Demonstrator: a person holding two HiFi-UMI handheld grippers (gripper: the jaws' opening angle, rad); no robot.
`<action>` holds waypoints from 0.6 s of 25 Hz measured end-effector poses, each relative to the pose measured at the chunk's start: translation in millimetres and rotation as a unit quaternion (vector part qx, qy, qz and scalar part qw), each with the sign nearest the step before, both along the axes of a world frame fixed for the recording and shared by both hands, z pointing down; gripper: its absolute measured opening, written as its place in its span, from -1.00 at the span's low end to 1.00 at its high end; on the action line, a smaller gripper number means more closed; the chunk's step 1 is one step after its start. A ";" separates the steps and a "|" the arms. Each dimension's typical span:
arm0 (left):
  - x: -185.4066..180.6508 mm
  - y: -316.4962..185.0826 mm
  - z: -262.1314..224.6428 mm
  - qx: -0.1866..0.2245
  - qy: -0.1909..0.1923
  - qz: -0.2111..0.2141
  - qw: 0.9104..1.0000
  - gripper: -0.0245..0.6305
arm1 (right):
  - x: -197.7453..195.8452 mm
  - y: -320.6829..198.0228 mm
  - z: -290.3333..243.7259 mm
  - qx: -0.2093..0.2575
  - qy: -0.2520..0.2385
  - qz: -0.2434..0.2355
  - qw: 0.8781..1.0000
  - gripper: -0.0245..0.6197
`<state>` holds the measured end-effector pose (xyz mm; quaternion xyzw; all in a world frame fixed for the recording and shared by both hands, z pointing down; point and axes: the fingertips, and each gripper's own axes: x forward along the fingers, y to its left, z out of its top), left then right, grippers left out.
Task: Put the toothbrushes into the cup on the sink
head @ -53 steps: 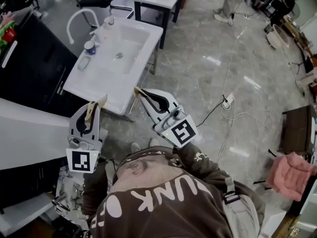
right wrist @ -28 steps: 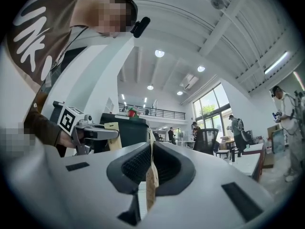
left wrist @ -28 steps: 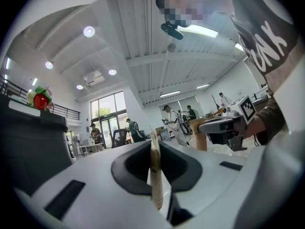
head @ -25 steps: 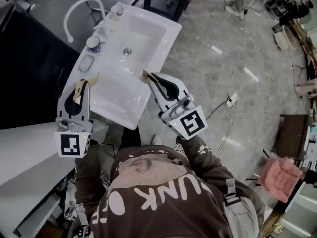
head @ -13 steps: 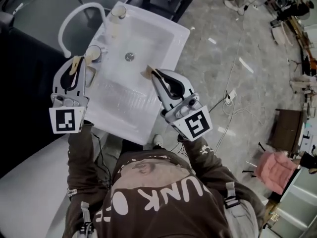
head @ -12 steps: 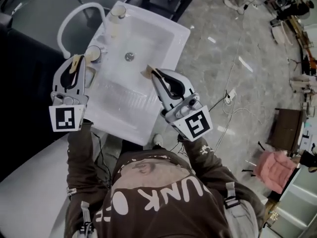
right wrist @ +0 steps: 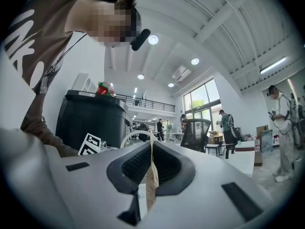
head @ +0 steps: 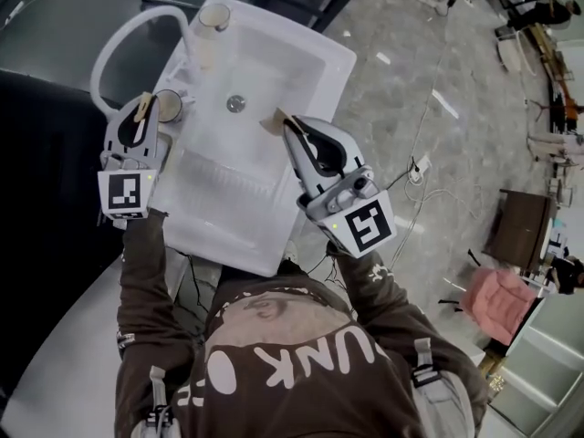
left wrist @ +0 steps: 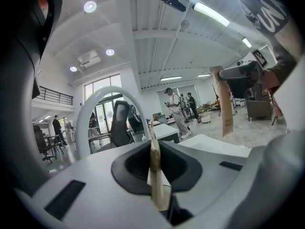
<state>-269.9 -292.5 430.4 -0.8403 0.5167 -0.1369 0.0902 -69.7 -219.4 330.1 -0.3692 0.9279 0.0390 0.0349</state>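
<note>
The person in a brown hooded top has stepped right up to the basin. Two seconds ago both claws hung short of its near edge, and now they are over it.

The left claw has its jaws pressed fully together, tan pad against tan pad, with nothing between them. The right claw is closed the same way and is also empty. I judge that the approach is finished, but no picking has begun.

Under both claws is the white rectangular ceramic sink. Its ribbed slope runs down to the metal drain, which lies between the two claws and slightly ahead of them.

The small round cup with a dark inside stands just to the right of the left claw's tips. I cannot tell if they touch. The toothbrushes are not visible in any view, and they may lie hidden beneath the left claw.

Further ahead of that claw stands a taller pale container, cup or bottle I cannot say. A white curved tap arches to its left.

Far to the right of the right claw is grey polished floor with a white cable. Beyond that stands a pink padded seat. Both claw cameras show a high hall with ceiling lights, tall windows and a few people standing far off.
</note>
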 end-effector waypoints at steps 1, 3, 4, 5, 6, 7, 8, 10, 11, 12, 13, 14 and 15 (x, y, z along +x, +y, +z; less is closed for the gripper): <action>-1.4 -3.7 7.1 -0.005 0.000 0.000 1.000 -0.83 | -1.0 -3.3 0.3 0.001 0.001 0.000 1.000 -0.86; -3.8 -9.4 19.3 -0.013 0.002 0.000 1.000 -0.83 | -2.8 -9.8 1.2 -0.002 0.000 0.004 1.000 -0.86; -4.8 -11.4 24.8 -0.017 0.004 0.000 1.000 -0.83 | -3.8 -12.0 3.2 -0.002 0.003 0.003 1.000 -0.86; -5.4 -13.0 30.0 -0.020 0.004 0.001 1.000 -0.83 | -4.9 -13.7 5.7 -0.001 0.007 0.001 1.000 -0.86; -5.7 -14.5 35.3 -0.023 0.003 0.002 1.000 -0.84 | -6.2 -16.0 7.6 0.000 0.009 0.001 1.000 -0.86; -5.8 -16.1 40.4 -0.026 0.003 0.003 1.000 -0.84 | -7.9 -19.3 8.4 -0.002 0.008 0.003 1.000 -0.86; -6.0 -17.8 45.1 -0.030 0.003 0.003 1.000 -0.84 | -9.9 -23.0 8.1 -0.005 0.004 0.006 1.000 -0.86; -7.6 -21.5 52.1 -0.035 0.006 0.002 0.999 -0.84 | -14.0 -30.5 8.6 -0.005 0.000 0.009 1.000 -0.86; -8.9 -23.6 54.4 -0.034 0.008 0.002 0.999 -0.84 | -16.1 -34.8 10.0 -0.004 0.001 0.009 1.000 -0.86; -10.4 -25.8 56.3 -0.032 0.010 0.001 0.999 -0.84 | -18.3 -40.1 11.5 -0.002 0.003 0.008 1.000 -0.86; -12.2 -27.7 57.9 -0.029 0.012 0.001 0.999 -0.84 | -20.8 -46.1 12.9 0.000 0.004 0.008 1.000 -0.86; -13.8 -29.2 58.9 -0.026 0.014 0.000 1.000 -0.84 | -23.4 -52.9 13.9 0.004 0.006 0.007 1.000 -0.86; -15.0 -30.2 59.4 -0.024 0.016 -0.001 1.000 -0.84 | -26.1 -60.5 14.4 0.010 0.009 0.007 1.000 -0.86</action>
